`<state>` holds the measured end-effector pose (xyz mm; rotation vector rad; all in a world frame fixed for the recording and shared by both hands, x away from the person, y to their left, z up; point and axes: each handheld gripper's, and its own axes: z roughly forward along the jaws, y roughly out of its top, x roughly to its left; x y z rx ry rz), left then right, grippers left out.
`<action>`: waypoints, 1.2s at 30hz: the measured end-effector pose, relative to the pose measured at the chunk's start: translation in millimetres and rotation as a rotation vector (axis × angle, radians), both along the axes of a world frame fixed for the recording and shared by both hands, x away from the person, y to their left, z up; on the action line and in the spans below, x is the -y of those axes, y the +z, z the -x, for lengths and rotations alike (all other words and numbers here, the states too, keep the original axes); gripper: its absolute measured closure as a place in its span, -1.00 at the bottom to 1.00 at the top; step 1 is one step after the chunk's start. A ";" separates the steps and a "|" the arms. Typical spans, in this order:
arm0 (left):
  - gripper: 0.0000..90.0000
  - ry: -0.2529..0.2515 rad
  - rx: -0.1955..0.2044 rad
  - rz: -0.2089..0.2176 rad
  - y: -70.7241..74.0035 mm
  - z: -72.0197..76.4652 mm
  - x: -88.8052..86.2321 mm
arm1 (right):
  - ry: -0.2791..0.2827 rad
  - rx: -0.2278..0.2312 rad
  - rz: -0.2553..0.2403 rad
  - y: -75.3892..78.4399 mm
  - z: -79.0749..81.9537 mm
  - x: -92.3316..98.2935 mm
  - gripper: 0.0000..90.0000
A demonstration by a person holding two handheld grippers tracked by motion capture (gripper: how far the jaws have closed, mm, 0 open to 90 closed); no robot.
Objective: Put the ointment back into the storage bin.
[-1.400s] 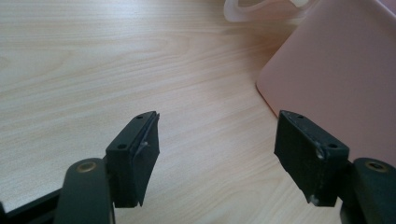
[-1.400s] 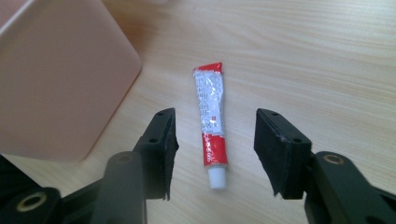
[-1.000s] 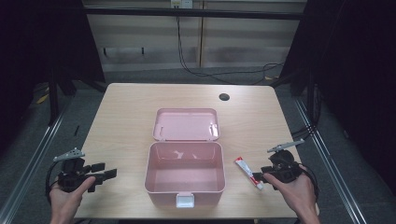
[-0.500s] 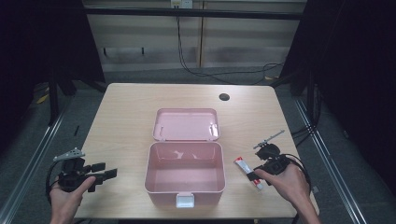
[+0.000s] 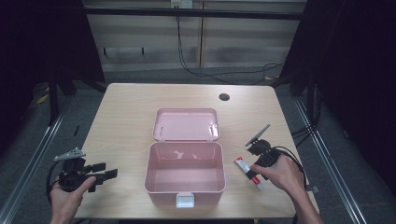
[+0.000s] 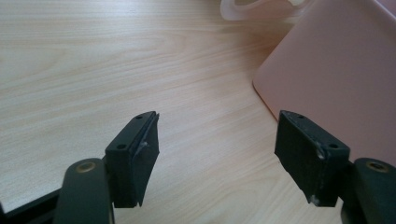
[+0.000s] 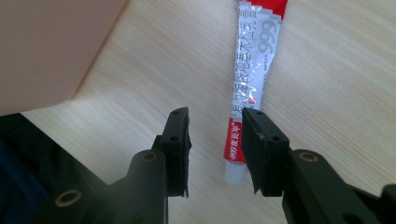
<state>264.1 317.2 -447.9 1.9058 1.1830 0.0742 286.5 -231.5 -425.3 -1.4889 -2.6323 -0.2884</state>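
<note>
An open pink box (image 5: 184, 173) stands at the middle of the table, its lid (image 5: 186, 124) laid back behind it; nothing shows inside. A red and silver tube (image 5: 241, 164) lies on the wood just right of the box. My right gripper (image 5: 251, 176) tips down over the tube's near end. In the right gripper view the right gripper (image 7: 217, 135) is open by a narrow gap, and the tube (image 7: 252, 60) runs up from beside one jaw. My left gripper (image 5: 105, 173) rests left of the box. In its own view the left gripper (image 6: 217, 140) is wide open and empty, facing the box wall (image 6: 336, 70).
The wooden table (image 5: 126, 121) has a round black hole (image 5: 224, 97) near its far right corner. Dark floor, metal rails and cables surround the table. The table's front edge runs right below both hands.
My right gripper has moved left toward the box and tilted down over the tube. The left gripper has stayed in place.
</note>
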 end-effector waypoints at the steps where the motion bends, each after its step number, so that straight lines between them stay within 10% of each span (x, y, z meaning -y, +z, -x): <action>1: -0.33 -0.001 0.000 0.003 0.0 0.1 0.4 | 0.000 -0.005 0.009 -1.9 -1.1 -0.5 0.39; 36: -0.34 0.001 -0.010 -0.010 -0.8 -0.3 0.6 | -0.013 -0.086 0.113 -40.7 -23.3 -3.2 0.53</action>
